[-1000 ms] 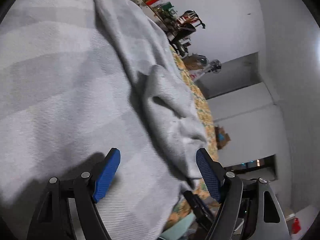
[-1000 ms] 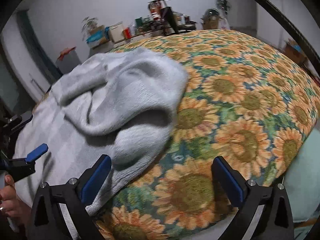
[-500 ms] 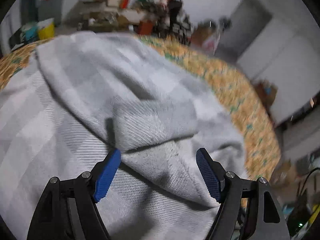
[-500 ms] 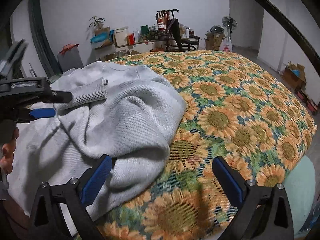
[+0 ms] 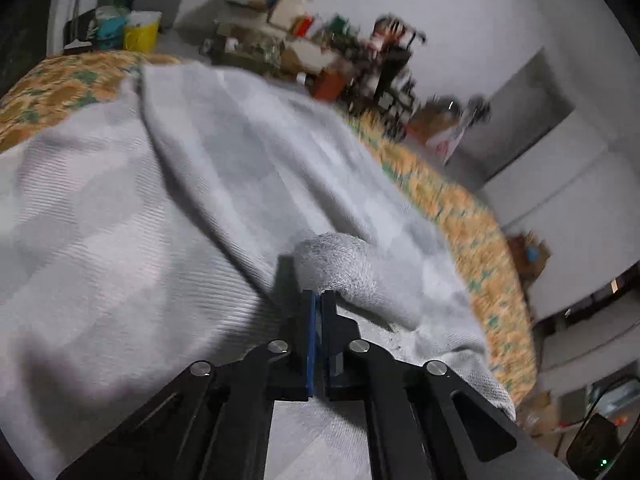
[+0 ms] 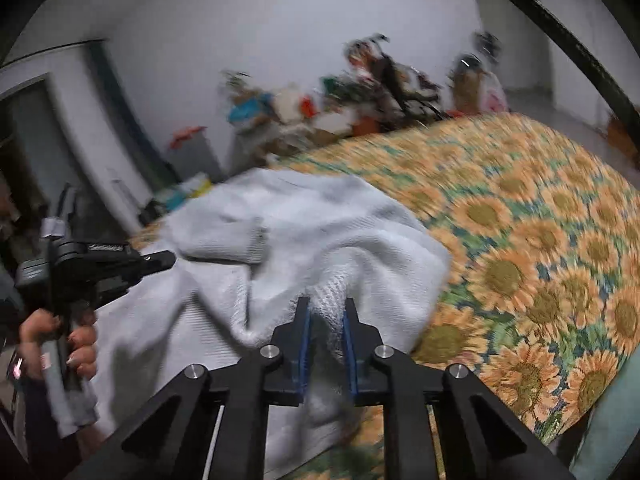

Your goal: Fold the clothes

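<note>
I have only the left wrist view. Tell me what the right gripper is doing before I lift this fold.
Observer: The right gripper has its jaws closing, with a bunch of the grey sweater between its pads.
Operator: Report where the sleeve cuff is.
Observer: The ribbed cuff lies on top of the heap, beyond the right gripper and to its left in the right wrist view.
Operator: Say what lies to the right of that heap.
Observer: Bare sunflower cover; no other garment shows there.
</note>
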The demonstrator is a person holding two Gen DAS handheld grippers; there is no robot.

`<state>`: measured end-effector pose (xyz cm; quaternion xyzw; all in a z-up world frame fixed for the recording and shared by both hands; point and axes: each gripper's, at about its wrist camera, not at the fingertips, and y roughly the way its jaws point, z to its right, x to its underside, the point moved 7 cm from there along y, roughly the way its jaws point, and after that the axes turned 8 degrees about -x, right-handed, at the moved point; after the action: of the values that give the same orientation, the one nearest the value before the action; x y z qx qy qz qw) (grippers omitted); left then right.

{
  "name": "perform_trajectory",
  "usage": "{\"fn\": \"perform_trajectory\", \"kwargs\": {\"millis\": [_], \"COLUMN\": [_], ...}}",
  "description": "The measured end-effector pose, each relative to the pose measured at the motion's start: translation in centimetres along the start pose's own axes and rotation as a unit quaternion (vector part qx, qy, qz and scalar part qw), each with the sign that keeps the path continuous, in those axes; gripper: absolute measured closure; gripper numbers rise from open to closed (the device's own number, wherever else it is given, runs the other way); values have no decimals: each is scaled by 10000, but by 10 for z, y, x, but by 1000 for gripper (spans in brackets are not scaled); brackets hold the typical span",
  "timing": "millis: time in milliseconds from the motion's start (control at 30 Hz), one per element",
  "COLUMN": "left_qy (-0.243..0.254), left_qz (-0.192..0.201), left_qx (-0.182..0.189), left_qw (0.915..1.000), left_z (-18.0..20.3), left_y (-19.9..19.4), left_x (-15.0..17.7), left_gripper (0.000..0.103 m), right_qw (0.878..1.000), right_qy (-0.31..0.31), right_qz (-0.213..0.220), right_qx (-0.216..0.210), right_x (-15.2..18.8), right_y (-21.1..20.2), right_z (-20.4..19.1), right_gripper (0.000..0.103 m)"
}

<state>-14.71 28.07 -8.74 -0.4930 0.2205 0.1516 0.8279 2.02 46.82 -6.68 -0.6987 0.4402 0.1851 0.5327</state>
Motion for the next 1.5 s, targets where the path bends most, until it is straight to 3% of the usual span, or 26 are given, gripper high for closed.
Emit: {"fn": "perform_trajectory", "kwargs": {"millis": [67,200,300,333,367,433,467,600,667,733,767,833,900,933,1033,1133,1167,1300,1333,1400,1433,1500], "left_qy": [-234,-449,-462,-359,-92,587,1080,2432,2681,2653,2514,2099,1307,1054,485,-296,-547,-1088,-1250,-1647,-1777,-1877], "left_qz": [267,-86,-461,-543,-513,-226,-7,31,23,22,44,119,85,82,77,-319,-519,-635,-546,-584,-604,-561], "left_qx": [-99,-1130,-1021,-897,-989,-1283,-1289,-1070,-1518,-1904,-1986,-1998,-1423,-1279,-999,-566,-488,-981,-781,-287,-65,427], "left_qw": [9993,9925,9926,9938,9937,9897,9858,9640,9513,9452,9473,9570,9811,9861,9938,9974,9960,9872,9876,9842,9822,9797], "left_z": [-26,-76,-68,-58,-43,-8,19,99,111,110,103,85,55,40,-6,-55,-73,-124,-130,-135,-134,-124], "left_y": [-21,-13,2,7,9,11,13,36,59,79,82,80,56,47,24,9,7,-5,-8,-15,-18,-19], "left_x": [-2,14,26,28,29,29,30,49,52,49,45,36,22,18,9,21,32,58,61,66,66,63], "left_gripper": [103,103,100,85,56,32,32,32,32,36,52,78,80,81,81,81,77,71,69,54,40,34], "right_qw": [9998,9970,9954,9955,9956,9959,9961,9961,9961,9963,9964,9965,9967,9967,9978,9992,9993,9986,9981,9970,9967,9963], "right_qy": [-143,-227,-41,-55,-70,-52,-22,150,231,246,278,365,458,501,446,271,191,-68,-106,-139,-127,-55], "right_qz": [-142,-641,-913,-892,-870,-829,-808,-794,-782,-727,-692,-646,-552,-508,-407,-291,-311,-469,-530,-670,-718,-785], "right_qx": [10,374,303,323,342,349,343,350,331,390,405,374,381,386,276,30,-44,-255,-289,-351,-367,-357], "right_x": [11,42,60,60,60,60,60,63,64,67,68,69,68,67,57,44,40,33,34,39,41,46], "right_y": [-4,5,12,11,9,6,4,-1,-5,-11,-14,-21,-28,-31,-33,-29,-23,2,8,18,22,25], "right_z": [-8,-1,8,7,7,6,5,10,11,11,13,16,20,22,15,-4,-12,-40,-45,-55,-56,-54], "right_gripper": [87,87,86,85,85,84,84,82,78,71,65,64,56,52,52,46,44,44,44,44,44,44]}}
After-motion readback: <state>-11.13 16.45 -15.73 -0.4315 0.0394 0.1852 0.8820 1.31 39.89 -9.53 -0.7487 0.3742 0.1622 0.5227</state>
